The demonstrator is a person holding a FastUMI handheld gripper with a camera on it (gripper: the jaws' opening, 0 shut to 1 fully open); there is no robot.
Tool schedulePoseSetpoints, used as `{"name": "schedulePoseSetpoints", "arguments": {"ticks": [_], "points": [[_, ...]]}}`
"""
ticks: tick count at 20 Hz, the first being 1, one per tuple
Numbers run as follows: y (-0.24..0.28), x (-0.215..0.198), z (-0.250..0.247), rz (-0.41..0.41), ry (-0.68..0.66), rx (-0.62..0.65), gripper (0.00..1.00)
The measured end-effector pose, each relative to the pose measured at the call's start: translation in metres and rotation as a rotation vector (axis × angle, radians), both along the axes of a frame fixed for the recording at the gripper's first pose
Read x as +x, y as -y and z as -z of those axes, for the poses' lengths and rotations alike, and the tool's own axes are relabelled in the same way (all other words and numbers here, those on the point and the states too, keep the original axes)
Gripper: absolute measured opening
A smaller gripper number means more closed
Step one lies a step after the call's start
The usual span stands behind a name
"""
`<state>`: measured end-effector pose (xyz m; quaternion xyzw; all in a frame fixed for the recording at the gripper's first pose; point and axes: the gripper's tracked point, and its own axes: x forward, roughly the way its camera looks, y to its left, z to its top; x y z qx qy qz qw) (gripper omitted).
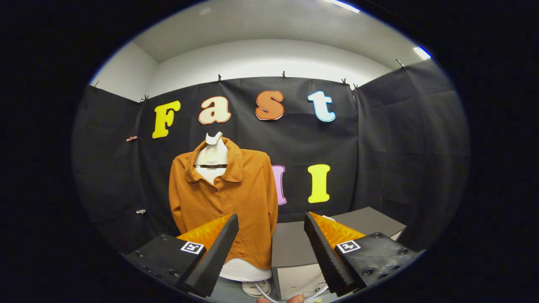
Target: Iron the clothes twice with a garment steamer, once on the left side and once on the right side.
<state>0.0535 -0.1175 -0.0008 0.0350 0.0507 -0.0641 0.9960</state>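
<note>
You see a rust-orange shirt [236, 193] on a white mannequin [212, 155]; just right of the shirt sits a grey box [294, 248], against black cloth [400, 147].

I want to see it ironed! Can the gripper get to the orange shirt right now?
Probably yes. The gripper is open and holds nothing, and the orange shirt hangs on its white form beyond the fingers, with nothing between them. The grey box sits beside it.

Grey box [294, 248], perhaps a cabinet
</note>
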Motion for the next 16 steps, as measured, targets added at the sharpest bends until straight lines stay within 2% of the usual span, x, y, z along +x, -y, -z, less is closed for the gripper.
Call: {"name": "schedulePoseSetpoints", "arguments": {"ticks": [5, 9, 16], "points": [[0.079, 0.040, 0.021, 0.051, -0.112, -0.031, 0.98], [0.119, 0.070, 0.055, 0.022, -0.232, 0.052, 0.98], [0.170, 0.118, 0.155, -0.025, -0.526, 0.124, 0.98]]}}
